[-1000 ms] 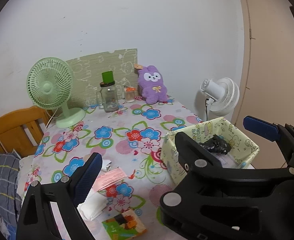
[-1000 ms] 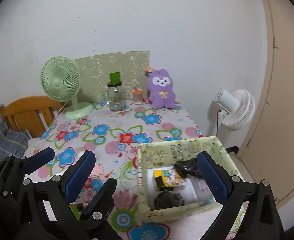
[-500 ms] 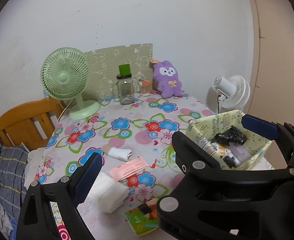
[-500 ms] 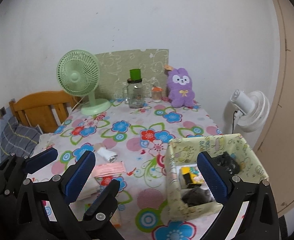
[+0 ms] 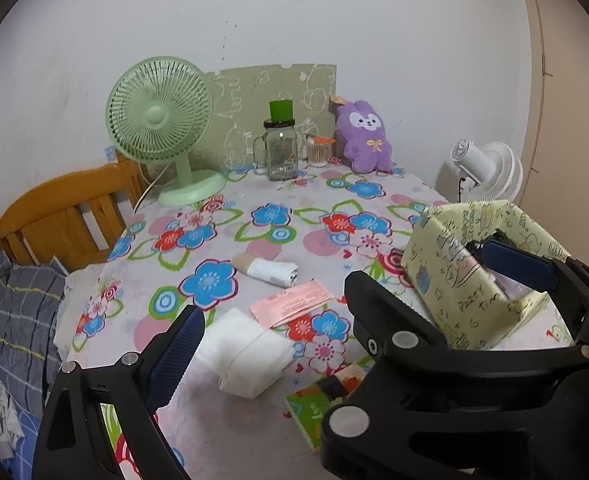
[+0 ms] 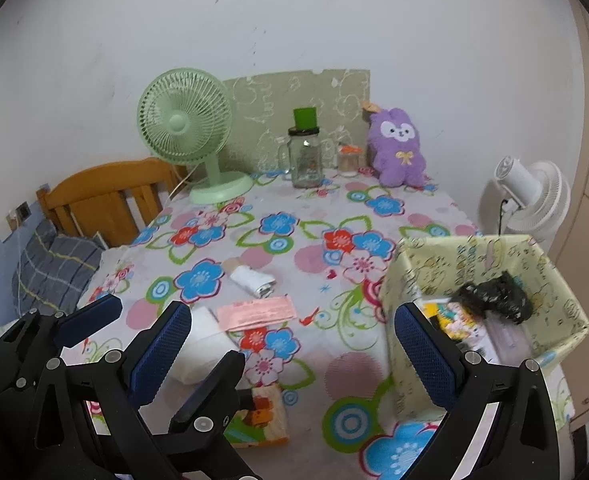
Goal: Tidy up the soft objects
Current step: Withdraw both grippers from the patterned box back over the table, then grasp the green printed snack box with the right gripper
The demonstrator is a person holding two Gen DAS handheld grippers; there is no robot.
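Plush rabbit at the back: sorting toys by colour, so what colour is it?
Purple, with a white face and a yellow bow; the plush rabbit shows best in the right wrist view.

My table (image 5: 278, 236), from back wall to near edge.
Fan (image 5: 162, 120), jar (image 5: 280, 152) and plush (image 5: 366, 136) stand at the back; a roll (image 5: 270, 270) lies mid-table, a packet (image 5: 294, 304) before it, a pad (image 5: 242, 350) nearer me, the box (image 6: 482, 280) to my right.

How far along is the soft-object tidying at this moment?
Partly done at most: the yellow fabric box already holds a black bundle and other items. Nothing is in hand: the left gripper and right gripper are open and empty. Left on the table: the folded white cloth and rolled white cloth.
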